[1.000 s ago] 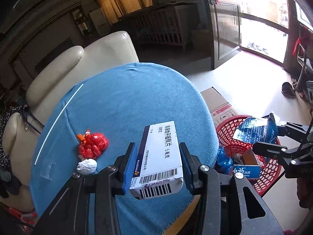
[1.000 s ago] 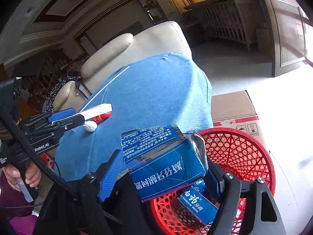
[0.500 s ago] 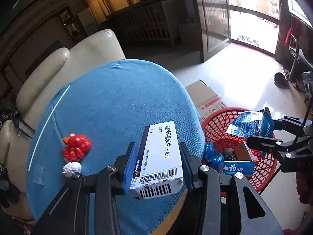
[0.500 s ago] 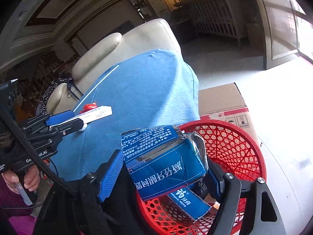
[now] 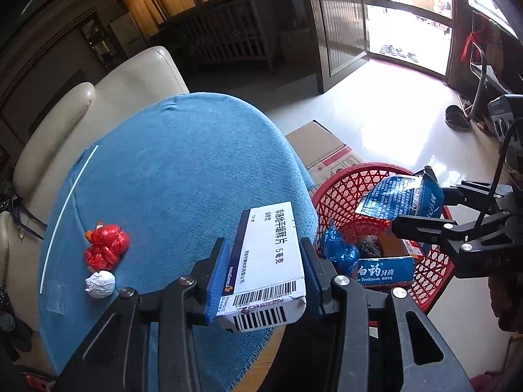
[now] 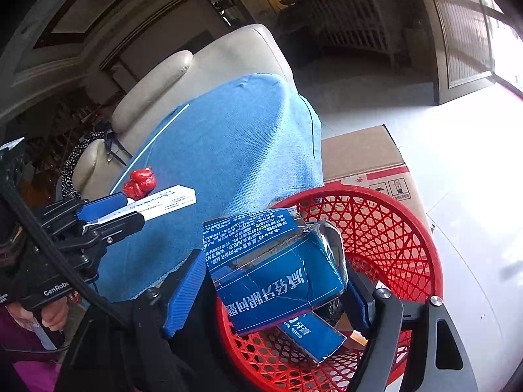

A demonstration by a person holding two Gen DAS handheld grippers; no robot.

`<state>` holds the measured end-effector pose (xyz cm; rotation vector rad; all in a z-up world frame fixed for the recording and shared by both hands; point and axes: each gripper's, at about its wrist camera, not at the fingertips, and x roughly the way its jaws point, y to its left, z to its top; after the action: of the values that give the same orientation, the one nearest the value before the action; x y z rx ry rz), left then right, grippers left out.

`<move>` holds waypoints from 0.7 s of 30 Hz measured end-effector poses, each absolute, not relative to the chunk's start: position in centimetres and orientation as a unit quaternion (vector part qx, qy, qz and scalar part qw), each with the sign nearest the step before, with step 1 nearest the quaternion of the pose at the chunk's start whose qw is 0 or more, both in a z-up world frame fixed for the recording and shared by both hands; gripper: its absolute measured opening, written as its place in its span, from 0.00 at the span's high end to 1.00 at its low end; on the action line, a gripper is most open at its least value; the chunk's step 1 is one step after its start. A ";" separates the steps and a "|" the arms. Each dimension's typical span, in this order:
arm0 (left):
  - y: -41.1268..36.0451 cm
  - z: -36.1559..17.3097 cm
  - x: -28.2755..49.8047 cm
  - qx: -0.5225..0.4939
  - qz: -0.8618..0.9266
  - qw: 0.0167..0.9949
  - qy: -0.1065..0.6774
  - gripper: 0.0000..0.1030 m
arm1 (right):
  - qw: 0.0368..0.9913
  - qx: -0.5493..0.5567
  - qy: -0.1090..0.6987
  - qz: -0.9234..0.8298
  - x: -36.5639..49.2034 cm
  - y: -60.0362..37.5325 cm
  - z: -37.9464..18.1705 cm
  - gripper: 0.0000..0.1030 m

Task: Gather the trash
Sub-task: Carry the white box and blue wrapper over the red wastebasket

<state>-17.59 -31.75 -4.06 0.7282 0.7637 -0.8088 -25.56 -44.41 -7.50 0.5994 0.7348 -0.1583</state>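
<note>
Desk point(image 5: 183, 176) under the blue cloth fills the middle of the left view, and the red basket point(image 6: 385, 225) sits on the floor off its right edge. Right gripper point(image 6: 271, 281) has its jaws clamped on a crumpled blue carton point(image 6: 278, 277) right over the basket, so that one probably lands fine. Left gripper point(image 5: 261, 271) is the risky one imo: jaws pinch a white medicine box point(image 5: 271, 254) that hangs over the desk edge, short of the rim. Let go there and it hits desk or floor. Red wrapper point(image 5: 106, 251) and white paper ball point(image 5: 100, 284), lower left, look easy to forget.
</note>
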 end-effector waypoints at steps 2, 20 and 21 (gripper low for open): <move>-31.9 -4.3 -17.7 0.340 -0.378 0.784 0.356 0.56 | 0.885 0.290 0.356 -0.078 -25.6 -44.5 -7.7 0.23; -32.9 -6.5 -18.6 0.332 -0.437 0.737 0.394 0.56 | 0.859 0.317 0.387 -0.106 -25.6 -46.1 -10.4 0.23; -32.9 -6.6 -18.6 0.330 -0.441 0.734 0.398 0.56 | 0.856 0.320 0.391 -0.111 -25.6 -46.3 -10.6 0.23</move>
<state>-18.61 -32.89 -6.61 0.7246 0.8750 -0.9700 -25.62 -46.31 -10.62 0.6729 0.8217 -0.2325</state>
